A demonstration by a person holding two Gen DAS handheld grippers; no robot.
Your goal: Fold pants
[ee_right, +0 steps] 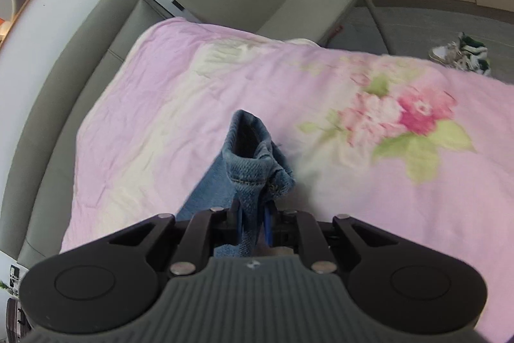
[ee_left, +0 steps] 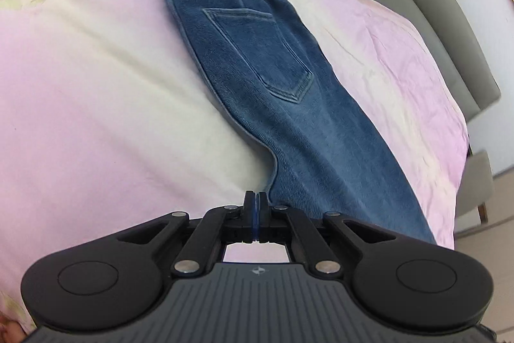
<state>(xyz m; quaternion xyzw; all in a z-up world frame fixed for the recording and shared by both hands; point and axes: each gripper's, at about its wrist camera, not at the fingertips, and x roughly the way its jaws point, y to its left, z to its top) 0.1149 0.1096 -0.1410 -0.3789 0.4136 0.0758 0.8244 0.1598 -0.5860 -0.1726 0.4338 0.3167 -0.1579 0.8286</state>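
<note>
Blue denim pants (ee_left: 257,69) lay on pink floral bedsheet (ee_left: 80,85), waistband at 12 o'clock; left gripper (ee_left: 255,198) pressed together, empty; right gripper (ee_right: 253,214) pinched hem.

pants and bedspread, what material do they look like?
Pants: looks like soft blue denim, matte; twill ribbing, stitched pocket and gathered elastic waistband show. Bedspread: probably thin woven cotton, matte, finely creased, pink with printed flowers.

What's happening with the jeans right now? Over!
Left gripper shut, empty, beside the jeans. Right gripper shut on the leg hem, lifted off the floral bedsheet. Nothing in the way.
</note>
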